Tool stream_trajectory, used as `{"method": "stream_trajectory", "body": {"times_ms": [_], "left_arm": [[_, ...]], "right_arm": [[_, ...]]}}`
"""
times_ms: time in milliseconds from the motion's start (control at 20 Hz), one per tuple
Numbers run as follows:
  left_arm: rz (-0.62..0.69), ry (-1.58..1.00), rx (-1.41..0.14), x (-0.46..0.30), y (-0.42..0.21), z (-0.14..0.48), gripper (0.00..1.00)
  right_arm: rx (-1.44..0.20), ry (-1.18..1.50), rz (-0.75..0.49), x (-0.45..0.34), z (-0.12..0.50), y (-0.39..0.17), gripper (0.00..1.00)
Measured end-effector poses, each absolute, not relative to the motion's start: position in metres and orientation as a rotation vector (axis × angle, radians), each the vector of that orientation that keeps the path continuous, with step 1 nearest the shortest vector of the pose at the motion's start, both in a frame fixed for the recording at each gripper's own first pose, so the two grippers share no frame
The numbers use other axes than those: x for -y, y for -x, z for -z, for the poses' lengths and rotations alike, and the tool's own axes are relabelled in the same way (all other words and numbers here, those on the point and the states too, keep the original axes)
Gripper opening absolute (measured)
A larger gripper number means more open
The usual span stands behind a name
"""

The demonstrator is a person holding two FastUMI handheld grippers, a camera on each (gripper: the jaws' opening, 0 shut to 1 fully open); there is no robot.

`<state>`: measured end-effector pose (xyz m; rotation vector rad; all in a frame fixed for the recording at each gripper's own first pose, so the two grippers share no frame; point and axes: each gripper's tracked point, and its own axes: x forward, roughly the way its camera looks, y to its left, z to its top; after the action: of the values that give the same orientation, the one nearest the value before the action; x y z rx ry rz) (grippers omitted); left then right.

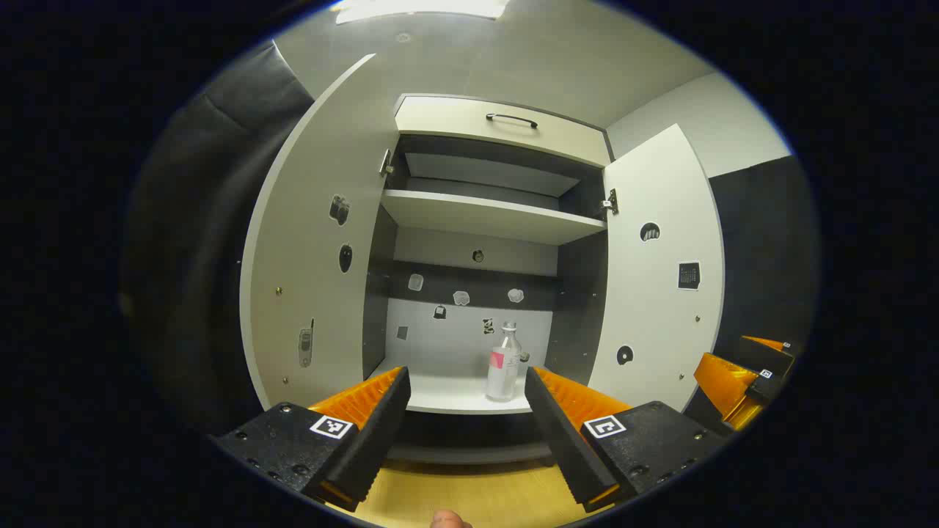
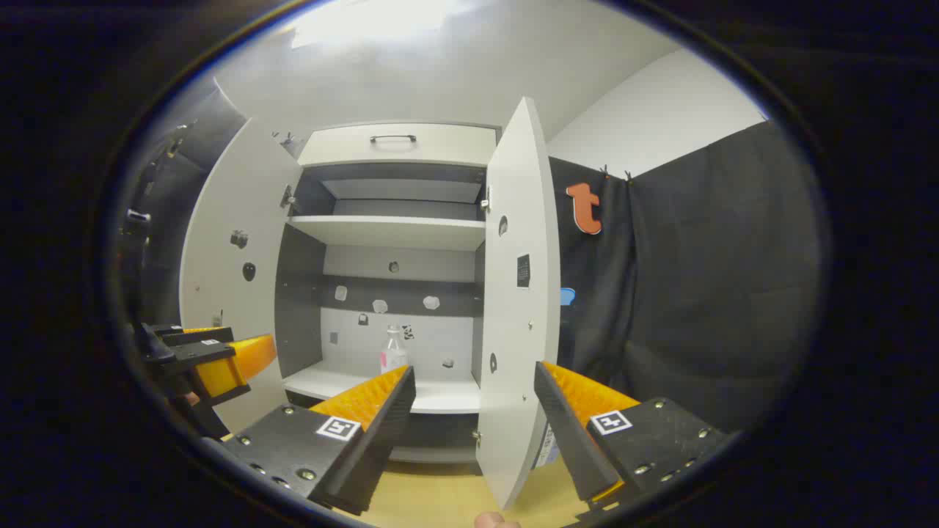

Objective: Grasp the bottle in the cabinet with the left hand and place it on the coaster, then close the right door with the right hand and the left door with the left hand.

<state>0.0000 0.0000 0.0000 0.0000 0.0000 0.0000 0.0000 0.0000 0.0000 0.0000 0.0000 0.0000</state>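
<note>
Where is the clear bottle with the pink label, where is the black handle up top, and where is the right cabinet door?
Clear plastic bottle with pink label (image 1: 503, 370): left gripper view, its body.
Black curved drawer handle (image 1: 511, 119): left gripper view, the bar's middle.
White right cabinet door (image 2: 517, 323): right gripper view, its inner face.

text: none legible | bottle: pink label, too small to read | cabinet door stickers: unreadable | tool tags: square coded markers, no words

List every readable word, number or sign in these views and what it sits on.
None reads as text.
Bottle: pink label, too small to read.
Right door: dark square sticker, too blurred to read.
Left door: stickers are pictures, no legible text.
</note>
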Motion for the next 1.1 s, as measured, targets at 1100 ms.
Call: {"method": "stream_trajectory", "body": {"times_ms": [1100], "left_arm": [[-0.003,-0.008,-0.006,0.019,-0.006,0.003,0.99]], "right_arm": [[-0.014,-0.028,0.04,0.004,-0.023,0.002,0.93]]}}
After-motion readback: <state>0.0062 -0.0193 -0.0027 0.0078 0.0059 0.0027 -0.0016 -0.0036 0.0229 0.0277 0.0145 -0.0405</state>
